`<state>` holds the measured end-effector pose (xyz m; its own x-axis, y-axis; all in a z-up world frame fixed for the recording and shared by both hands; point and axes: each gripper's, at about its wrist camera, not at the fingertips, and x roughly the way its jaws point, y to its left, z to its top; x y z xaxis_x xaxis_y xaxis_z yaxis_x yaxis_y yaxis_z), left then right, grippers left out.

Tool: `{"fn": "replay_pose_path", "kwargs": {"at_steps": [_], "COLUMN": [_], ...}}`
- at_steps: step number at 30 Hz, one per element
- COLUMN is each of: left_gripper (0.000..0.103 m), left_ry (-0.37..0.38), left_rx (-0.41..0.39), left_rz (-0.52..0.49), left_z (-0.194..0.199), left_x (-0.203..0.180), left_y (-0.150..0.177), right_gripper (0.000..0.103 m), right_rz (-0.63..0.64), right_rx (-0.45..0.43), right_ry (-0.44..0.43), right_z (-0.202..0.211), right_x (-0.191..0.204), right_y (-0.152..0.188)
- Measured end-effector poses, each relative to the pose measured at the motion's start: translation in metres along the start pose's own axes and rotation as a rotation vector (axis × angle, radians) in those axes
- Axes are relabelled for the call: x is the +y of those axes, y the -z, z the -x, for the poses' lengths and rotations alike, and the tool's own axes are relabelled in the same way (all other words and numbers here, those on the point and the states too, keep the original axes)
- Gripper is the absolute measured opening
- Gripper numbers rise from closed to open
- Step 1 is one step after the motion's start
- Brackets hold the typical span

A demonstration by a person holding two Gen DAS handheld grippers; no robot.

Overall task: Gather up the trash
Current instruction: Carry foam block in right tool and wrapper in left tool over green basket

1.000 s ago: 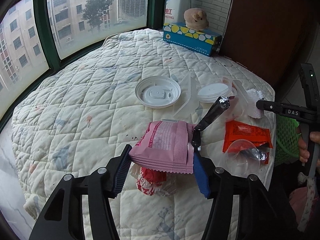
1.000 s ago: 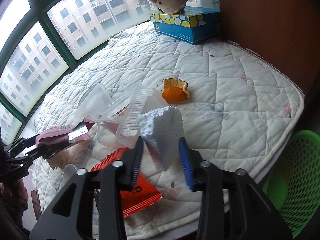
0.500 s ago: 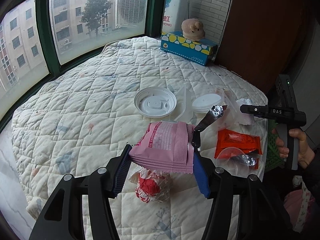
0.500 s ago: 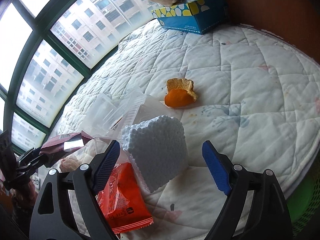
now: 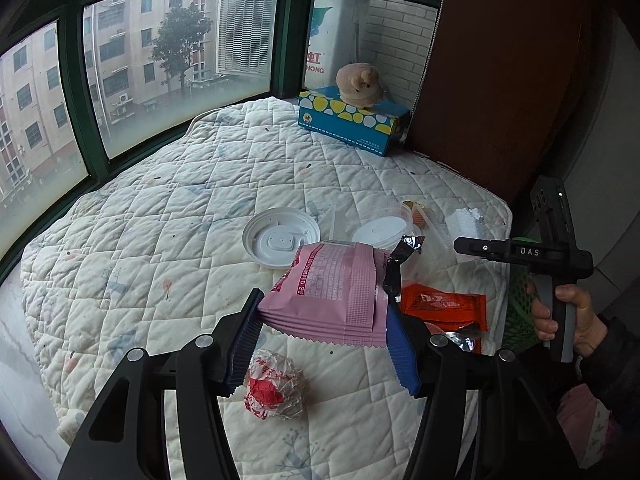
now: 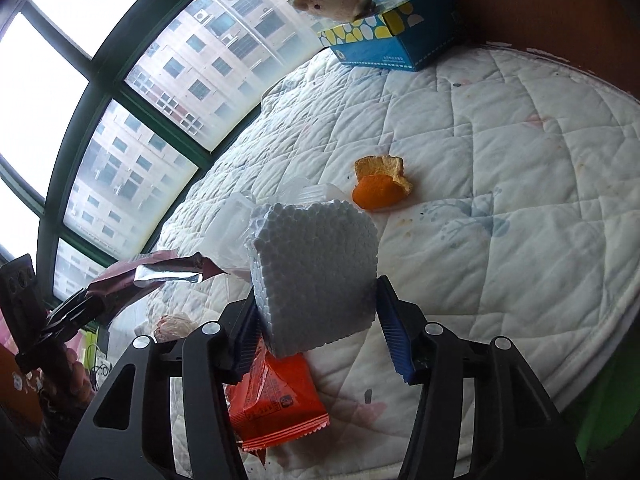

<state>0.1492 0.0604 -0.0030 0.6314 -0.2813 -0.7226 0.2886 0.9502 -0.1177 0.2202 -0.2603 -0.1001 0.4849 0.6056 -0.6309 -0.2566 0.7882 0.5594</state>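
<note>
My left gripper (image 5: 322, 342) is clamped on the pink wrapper (image 5: 332, 292), lifted clear of the quilted mattress (image 5: 160, 240) — a crumpled red-and-white wrapper (image 5: 276, 390) lies directly beneath. My right gripper (image 6: 316, 334) has just been closing; its jaws now pinch the white foam block (image 6: 314, 276) — an orange packet (image 6: 276, 404) lies below, orange peel (image 6: 380, 188) beyond.

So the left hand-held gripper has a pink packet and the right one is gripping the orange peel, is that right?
Not quite. The right hand-held gripper is gripping a white foam block; the orange peel lies loose on the quilt, as the right wrist view shows. The left hand-held gripper does hold the pink packet.
</note>
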Motion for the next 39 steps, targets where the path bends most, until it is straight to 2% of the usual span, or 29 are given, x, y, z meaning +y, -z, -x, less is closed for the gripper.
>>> {"fn": "replay_pose_path", "kwargs": {"at_steps": [5, 13, 26, 30, 34, 39], "left_gripper": [0.056, 0.056, 0.056, 0.056, 0.056, 0.056], "left_ry": [0.02, 0.088, 0.271, 0.315, 0.336, 0.348], "left_rx": [-0.029, -0.079, -0.049, -0.015, 0.026, 0.082], "left_rz": [-0.028, -0.087, -0.223, -0.266, -0.297, -0.317], "left_z": [0.007, 0.019, -0.02, -0.04, -0.06, -0.086], "left_x": [-0.018, -0.063, -0.196, -0.24, -0.275, -0.31], "left_y": [-0.009, -0.026, -0.041, -0.042, -0.04, -0.034], "right_gripper": [0.054, 0.054, 0.055, 0.056, 0.073, 0.079], "right_rz": [0.023, 0.04, -0.075, -0.12, -0.158, -0.182], "right_rx": [-0.06, -0.134, -0.151, -0.154, -0.17, -0.209], "right_ry": [0.05, 0.221, 0.555, 0.599, 0.606, 0.61], "right_z": [0.033, 0.099, 0.188, 0.207, 0.224, 0.25], "right_x": [0.008, 0.004, -0.072, -0.095, -0.111, -0.117], "right_y": [0.009, 0.026, 0.075, 0.087, 0.099, 0.111]}}
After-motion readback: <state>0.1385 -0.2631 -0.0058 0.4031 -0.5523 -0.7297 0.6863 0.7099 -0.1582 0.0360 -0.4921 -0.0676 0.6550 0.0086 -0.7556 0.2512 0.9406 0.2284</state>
